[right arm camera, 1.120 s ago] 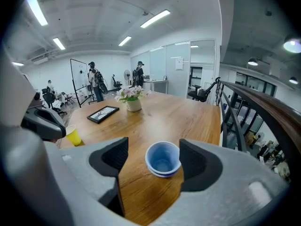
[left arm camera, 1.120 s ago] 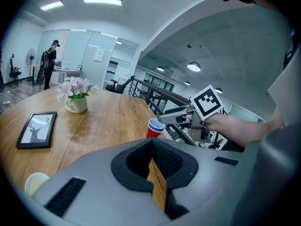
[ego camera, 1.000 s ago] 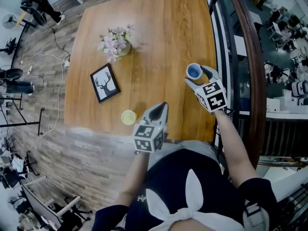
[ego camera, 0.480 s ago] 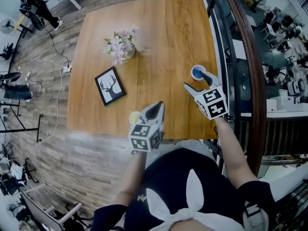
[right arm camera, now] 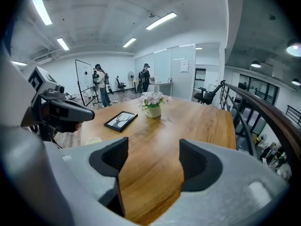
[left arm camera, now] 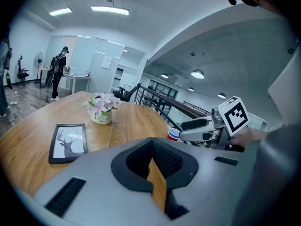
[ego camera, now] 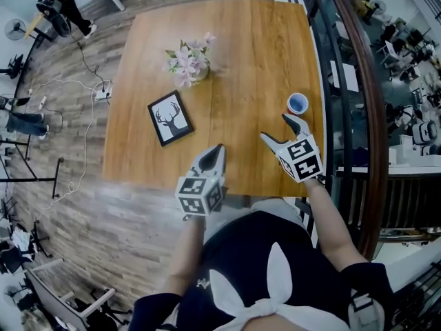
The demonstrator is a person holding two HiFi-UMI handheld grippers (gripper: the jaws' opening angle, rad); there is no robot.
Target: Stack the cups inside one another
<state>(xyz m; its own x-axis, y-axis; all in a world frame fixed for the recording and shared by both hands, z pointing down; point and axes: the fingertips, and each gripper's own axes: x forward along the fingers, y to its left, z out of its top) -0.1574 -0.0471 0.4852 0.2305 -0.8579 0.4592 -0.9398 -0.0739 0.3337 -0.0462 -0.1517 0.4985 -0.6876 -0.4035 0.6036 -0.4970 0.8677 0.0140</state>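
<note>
A cup [ego camera: 298,103] with a blue inside stands near the table's right edge; in the left gripper view the same cup [left arm camera: 174,134] shows a red wall. My right gripper [ego camera: 279,131] hovers just short of it, open and empty, and wood shows between its jaws [right arm camera: 150,157]. A pale yellow cup [right arm camera: 92,140] sits near the front edge; in the head view it is hidden behind my left gripper [ego camera: 210,158]. That gripper is shut on nothing, above the front edge, with its pads meeting at the tips [left arm camera: 151,142].
On the wooden table [ego camera: 241,47] stand a pot of pink flowers [ego camera: 187,64] at the back and a framed deer picture [ego camera: 170,118] at the left. A railing [ego camera: 351,81] runs close along the table's right side. People stand far off.
Both grippers have drawn back toward the table's front edge. The right one has come away from the blue cup. The yellow cup has slipped out of sight behind the left gripper.
</note>
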